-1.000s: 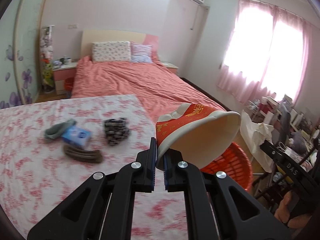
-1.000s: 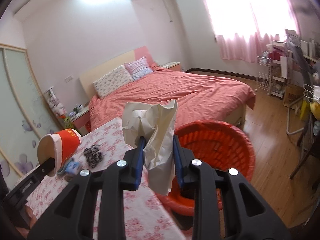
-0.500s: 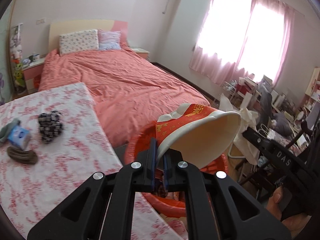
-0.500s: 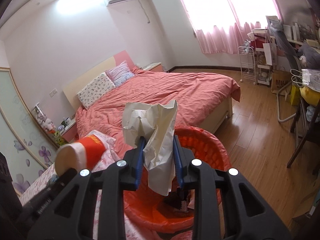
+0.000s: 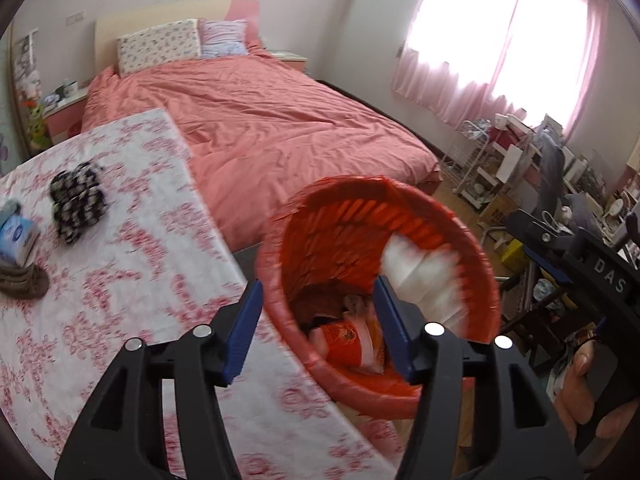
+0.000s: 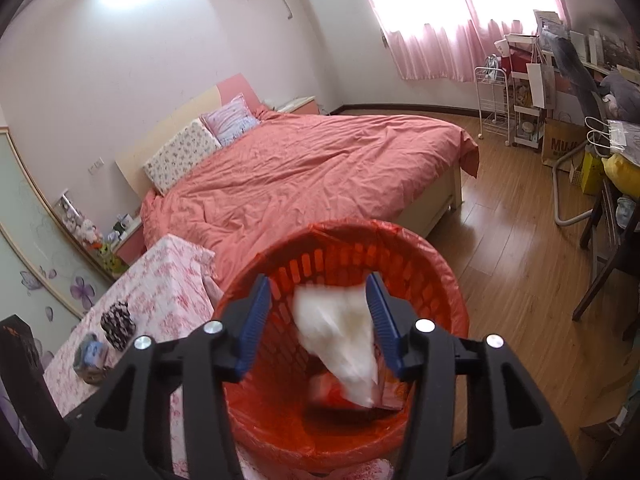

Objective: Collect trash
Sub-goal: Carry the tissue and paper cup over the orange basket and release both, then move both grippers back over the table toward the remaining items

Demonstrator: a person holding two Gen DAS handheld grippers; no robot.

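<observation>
The left gripper (image 5: pixel 318 326) hangs with its 2 fingers (image 5: pixel 244 322) spread wide and nothing between them. Just past the fingertips and below them sits the red basket (image 5: pixel 476 276), its rim against the edge of the worktop (image 5: pixel 132 296). Inside it, between the 2 fingers, the red paper cup (image 5: pixel 344 340) lies on its side at the bottom among other dark scraps. To the left of the left finger, on the floral cloth, rest a black-and-white bundle (image 5: pixel 76 204), a blue tissue pack (image 5: pixel 16 236) and a brown coil (image 5: pixel 24 282) touching the pack. Beyond lies the bed (image 5: pixel 280 128) with 2 pillows.

The right gripper (image 6: pixel 318 320) also has its 2 fingers (image 6: pixel 254 320) wide apart, gripping nothing. Between them and just beyond, the crumpled white paper (image 6: pixel 340 332) shows blurred in mid-air within the basket's (image 6: pixel 448 280) mouth, above the red cup (image 6: pixel 332 394) on the bottom. Left of the fingers the worktop (image 6: pixel 168 292) carries the same small items; far ahead is the bed (image 6: pixel 320 176).
</observation>
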